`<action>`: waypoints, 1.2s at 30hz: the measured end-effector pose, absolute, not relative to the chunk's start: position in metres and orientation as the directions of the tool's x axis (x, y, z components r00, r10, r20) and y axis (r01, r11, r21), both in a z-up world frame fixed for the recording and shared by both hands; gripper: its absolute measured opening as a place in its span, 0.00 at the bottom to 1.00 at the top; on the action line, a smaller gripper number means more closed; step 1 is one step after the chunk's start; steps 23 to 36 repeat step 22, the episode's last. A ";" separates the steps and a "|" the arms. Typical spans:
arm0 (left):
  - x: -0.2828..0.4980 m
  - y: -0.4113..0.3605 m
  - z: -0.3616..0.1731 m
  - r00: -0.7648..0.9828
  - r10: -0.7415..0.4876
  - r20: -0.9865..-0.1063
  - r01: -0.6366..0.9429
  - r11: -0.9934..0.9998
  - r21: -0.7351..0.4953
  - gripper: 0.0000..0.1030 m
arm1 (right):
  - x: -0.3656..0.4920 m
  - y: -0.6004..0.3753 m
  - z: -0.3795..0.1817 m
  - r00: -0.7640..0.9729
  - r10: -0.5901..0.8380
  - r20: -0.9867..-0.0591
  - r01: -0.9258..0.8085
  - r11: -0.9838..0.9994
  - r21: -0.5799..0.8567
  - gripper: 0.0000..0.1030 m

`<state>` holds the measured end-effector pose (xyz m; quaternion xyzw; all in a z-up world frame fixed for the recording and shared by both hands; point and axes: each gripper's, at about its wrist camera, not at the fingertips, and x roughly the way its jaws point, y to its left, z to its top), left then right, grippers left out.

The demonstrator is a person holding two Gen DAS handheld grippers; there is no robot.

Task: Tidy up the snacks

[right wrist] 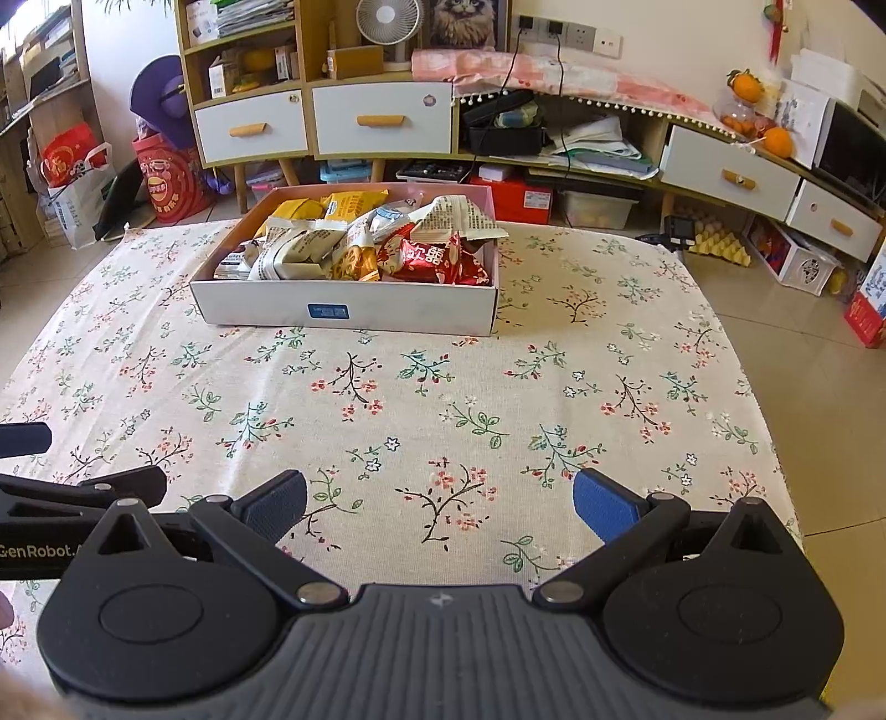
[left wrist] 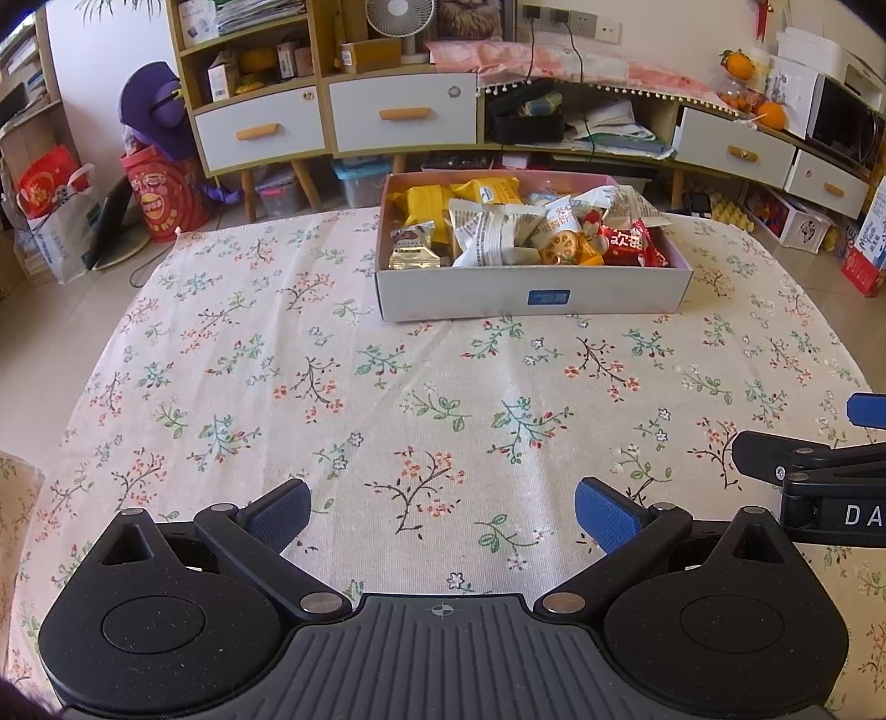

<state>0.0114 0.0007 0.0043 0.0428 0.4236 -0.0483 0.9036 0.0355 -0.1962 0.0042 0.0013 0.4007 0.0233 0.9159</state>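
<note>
A white cardboard box (left wrist: 531, 296) stands at the far side of the table, holding several wrapped snacks (left wrist: 493, 232) in yellow, white and red packets. In the right wrist view the box (right wrist: 343, 310) sits far left with the snacks (right wrist: 365, 243) piled inside. My left gripper (left wrist: 443, 512) is open and empty, low over the tablecloth near the front edge. My right gripper (right wrist: 440, 501) is open and empty, beside the left one. The right gripper's fingers (left wrist: 775, 459) show at the right edge of the left wrist view.
A floral tablecloth (left wrist: 387, 387) covers the table. Behind it stand shelves with white drawers (left wrist: 404, 113), a fan (right wrist: 387, 22), red bags (left wrist: 160, 199) on the floor at left and boxes (right wrist: 792, 260) on the floor at right.
</note>
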 end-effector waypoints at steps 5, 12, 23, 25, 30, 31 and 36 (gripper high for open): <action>0.011 0.001 0.004 0.636 -0.050 -0.770 0.121 0.992 0.036 0.99 | 0.035 -0.196 0.003 0.677 0.039 -0.735 -0.042 0.999 0.015 1.00; 0.011 0.002 0.002 0.631 -0.045 -0.775 0.113 0.993 0.035 0.99 | 0.035 -0.194 0.003 0.676 0.032 -0.736 -0.042 0.999 0.004 1.00; 0.011 0.001 0.003 0.625 -0.038 -0.780 0.116 0.992 0.044 0.99 | 0.035 -0.191 0.001 0.677 0.022 -0.736 -0.048 0.999 -0.014 1.00; 0.011 0.001 0.003 0.625 -0.038 -0.780 0.116 0.992 0.044 0.99 | 0.035 -0.191 0.001 0.677 0.022 -0.736 -0.048 0.999 -0.014 1.00; 0.011 0.001 0.003 0.625 -0.038 -0.780 0.116 0.992 0.044 0.99 | 0.035 -0.191 0.001 0.677 0.022 -0.736 -0.048 0.999 -0.014 1.00; 0.011 0.001 0.003 0.625 -0.038 -0.780 0.116 0.992 0.044 0.99 | 0.035 -0.191 0.001 0.677 0.022 -0.736 -0.048 0.999 -0.014 1.00; 0.011 0.001 0.003 0.625 -0.038 -0.780 0.116 0.992 0.044 0.99 | 0.035 -0.191 0.001 0.677 0.022 -0.736 -0.048 0.999 -0.014 1.00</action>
